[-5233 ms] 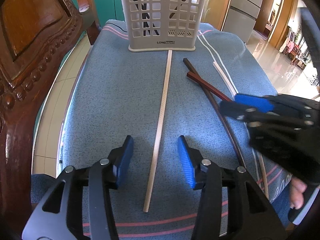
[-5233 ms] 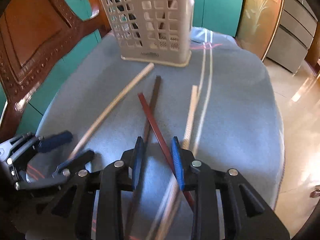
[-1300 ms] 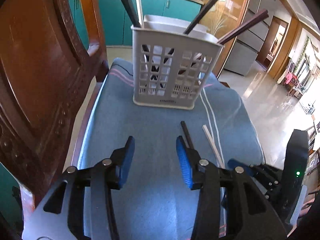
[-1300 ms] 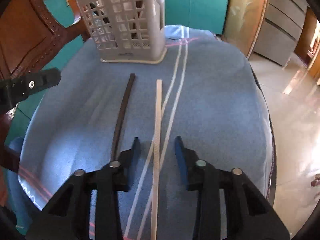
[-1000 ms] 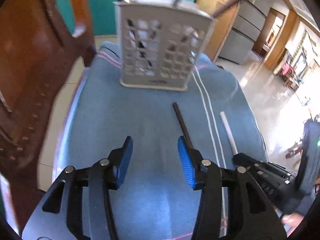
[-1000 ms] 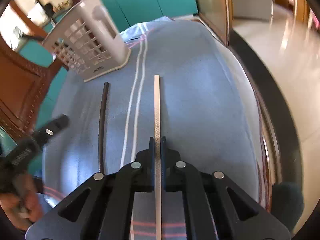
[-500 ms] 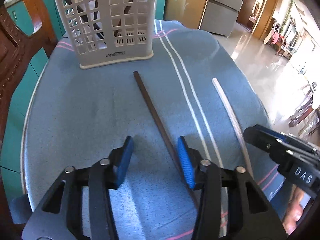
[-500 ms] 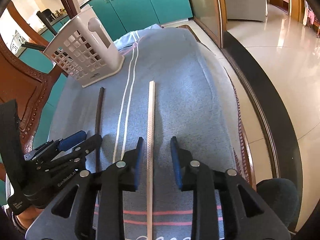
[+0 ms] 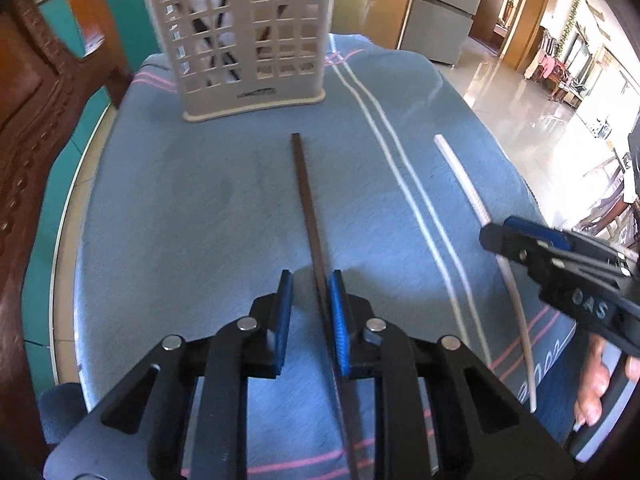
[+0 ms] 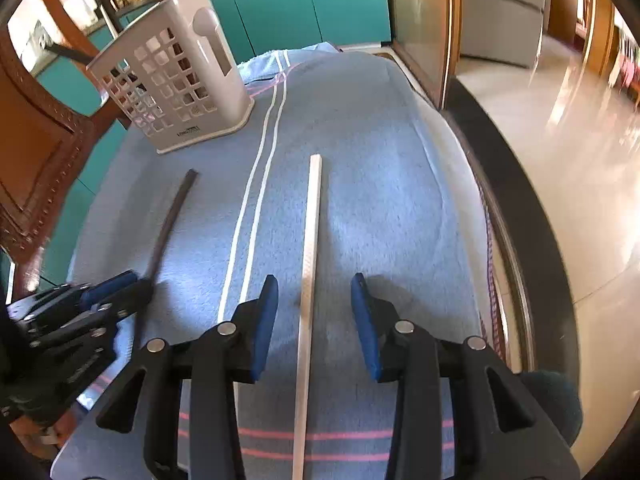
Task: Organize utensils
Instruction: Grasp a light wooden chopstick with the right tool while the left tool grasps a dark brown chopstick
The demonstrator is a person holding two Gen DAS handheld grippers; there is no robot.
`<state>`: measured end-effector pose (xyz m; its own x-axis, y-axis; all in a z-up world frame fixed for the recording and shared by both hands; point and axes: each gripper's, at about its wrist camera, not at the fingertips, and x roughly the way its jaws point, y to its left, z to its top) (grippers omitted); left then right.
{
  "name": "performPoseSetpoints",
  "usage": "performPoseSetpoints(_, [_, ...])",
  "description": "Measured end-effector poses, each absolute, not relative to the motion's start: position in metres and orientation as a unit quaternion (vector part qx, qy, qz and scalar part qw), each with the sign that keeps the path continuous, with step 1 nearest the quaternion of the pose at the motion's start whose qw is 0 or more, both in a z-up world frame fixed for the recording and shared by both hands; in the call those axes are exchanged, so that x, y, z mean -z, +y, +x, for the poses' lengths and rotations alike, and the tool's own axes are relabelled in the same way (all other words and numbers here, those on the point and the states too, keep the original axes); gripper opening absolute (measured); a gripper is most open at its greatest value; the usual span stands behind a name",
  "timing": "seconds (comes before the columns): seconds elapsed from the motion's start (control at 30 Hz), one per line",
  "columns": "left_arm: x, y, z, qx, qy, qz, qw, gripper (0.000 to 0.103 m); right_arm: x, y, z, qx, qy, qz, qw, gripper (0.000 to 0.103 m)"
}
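A dark brown chopstick (image 9: 306,196) lies on the blue cloth (image 9: 192,216), pointing at the white slotted utensil basket (image 9: 244,36). My left gripper (image 9: 310,286) straddles its near part, jaws partly closed with a gap on the left side, the right pad beside the stick. A white chopstick (image 10: 310,248) lies to the right; my right gripper (image 10: 313,294) is open around it, pads apart from it. The basket (image 10: 176,80) holds several chopsticks. The dark chopstick also shows in the right wrist view (image 10: 170,220).
A carved wooden chair back (image 9: 28,128) stands at the left. The cloth has white stripes (image 9: 404,184) and drops off at the right toward a tiled floor (image 10: 580,152). Teal cabinets (image 10: 280,4) stand behind.
My left gripper has shifted right over the dark chopstick and its jaws have narrowed. My right gripper has opened wider around the white chopstick after briefly shutting on it a second ago.
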<state>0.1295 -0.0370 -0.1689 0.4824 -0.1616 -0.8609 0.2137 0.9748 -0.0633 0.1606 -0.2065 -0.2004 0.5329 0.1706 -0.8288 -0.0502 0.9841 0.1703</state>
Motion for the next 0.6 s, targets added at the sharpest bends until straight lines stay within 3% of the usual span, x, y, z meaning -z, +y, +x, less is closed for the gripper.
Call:
performPoseSetpoints(0.07, [0.169, -0.029, 0.126, 0.103, 0.499, 0.021, 0.86, 0.02, 0.201, -0.199, 0.163, -0.053, 0.476, 0.045, 0.876, 0.032])
performPoseSetpoints(0.13, [0.169, -0.019, 0.122, 0.098, 0.5, 0.014, 0.86, 0.02, 0.203, -0.192, 0.166, -0.056, 0.477, 0.033, 0.876, 0.014])
performPoseSetpoints(0.17, [0.17, -0.018, 0.119, 0.096, 0.5, 0.011, 0.861, 0.02, 0.203, -0.19, 0.166, -0.058, 0.478, 0.031, 0.876, 0.01])
performPoseSetpoints(0.6, [0.173, -0.015, 0.12, 0.097, 0.499, 0.005, 0.861, 0.02, 0.203, -0.16, 0.156, -0.117, 0.484, -0.017, 0.867, 0.006])
